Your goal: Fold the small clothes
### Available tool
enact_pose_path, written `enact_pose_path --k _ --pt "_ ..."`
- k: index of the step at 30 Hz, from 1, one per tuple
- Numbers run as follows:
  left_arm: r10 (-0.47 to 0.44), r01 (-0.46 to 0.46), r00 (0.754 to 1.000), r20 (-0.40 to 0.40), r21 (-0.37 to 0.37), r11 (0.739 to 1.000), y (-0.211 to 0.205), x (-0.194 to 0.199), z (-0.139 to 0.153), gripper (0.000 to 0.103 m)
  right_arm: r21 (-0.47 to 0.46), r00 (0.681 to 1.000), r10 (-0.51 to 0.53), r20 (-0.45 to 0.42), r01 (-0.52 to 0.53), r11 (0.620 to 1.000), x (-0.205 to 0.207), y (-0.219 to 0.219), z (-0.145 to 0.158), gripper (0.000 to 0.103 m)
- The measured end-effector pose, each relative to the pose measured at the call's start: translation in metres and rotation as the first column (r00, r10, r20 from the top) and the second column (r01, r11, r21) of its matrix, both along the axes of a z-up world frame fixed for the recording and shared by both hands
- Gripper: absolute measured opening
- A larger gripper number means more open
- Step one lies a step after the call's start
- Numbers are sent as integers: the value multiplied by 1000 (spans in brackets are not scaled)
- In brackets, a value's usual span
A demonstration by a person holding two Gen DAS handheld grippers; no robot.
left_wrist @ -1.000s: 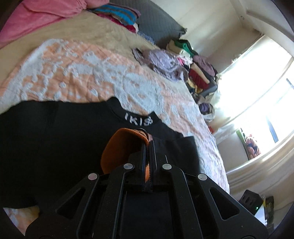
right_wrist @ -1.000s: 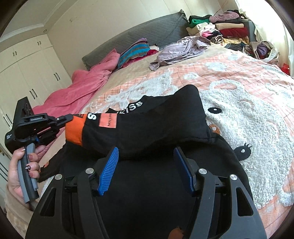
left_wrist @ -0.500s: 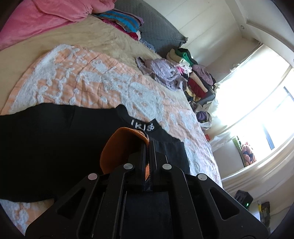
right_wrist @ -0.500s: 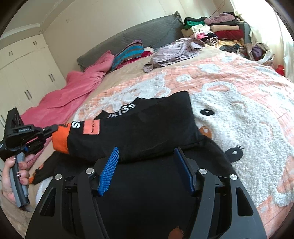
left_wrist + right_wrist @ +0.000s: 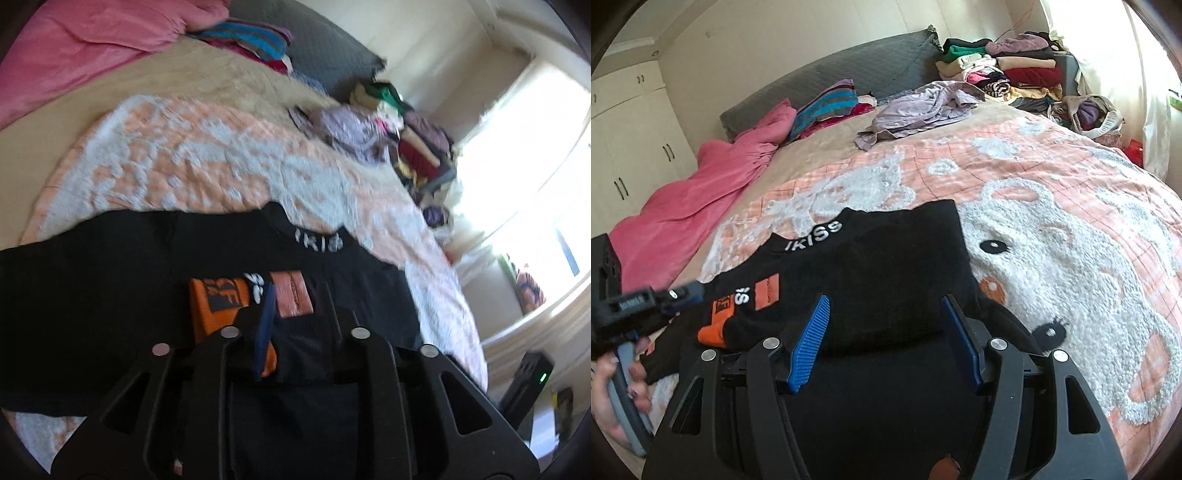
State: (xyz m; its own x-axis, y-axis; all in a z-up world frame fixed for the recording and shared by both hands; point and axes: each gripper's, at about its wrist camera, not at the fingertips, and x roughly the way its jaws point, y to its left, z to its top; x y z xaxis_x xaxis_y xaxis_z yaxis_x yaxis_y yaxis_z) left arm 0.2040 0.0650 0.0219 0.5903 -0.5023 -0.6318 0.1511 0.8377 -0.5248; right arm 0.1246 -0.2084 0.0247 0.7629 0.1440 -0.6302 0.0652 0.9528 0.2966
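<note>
The black top [image 5: 886, 273] lies on the bed's blanket [image 5: 1071, 229], collar lettering toward the headboard, and its sleeve is folded in across the body so the orange cuff [image 5: 218, 306] sits on the black fabric. The left hand-held gripper [image 5: 295, 317] has just been opening and the cuff now lies flat under its tips, not pinched; looks like the release of that sleeve fold. The right hand-held gripper [image 5: 886, 339] hangs open over the near part of the top with nothing between its blue pads [image 5: 809, 343].

Probably the trick here is to back the left one off straight, so a pad doesn't snag the cuff and drag the fold crooked. Knit like that likely stays put once flat. The right one could press the body lightly while the left clears, then both take the next fold.
</note>
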Motion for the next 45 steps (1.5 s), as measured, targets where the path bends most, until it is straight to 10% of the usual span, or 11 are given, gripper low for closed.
enact_pose_path --k 9,25,38,45 --pt "-87 90 996 -20 209 974 -36 3 -17 47 -46 1000 12 -6 -12 999 29 21 5 65" --pt "-103 132 984 -145 207 969 -34 9 -58 52 6 980 -13 -198 15 1000 62 3 -57 69" --pt "-46 54 997 -55 155 986 -13 -8 -39 57 -27 997 28 -75 -30 999 37 26 -25 88" --pt "71 -77 997 44 167 983 14 -30 -26 88 -40 999 47 -23 -48 998 32 40 -10 97"
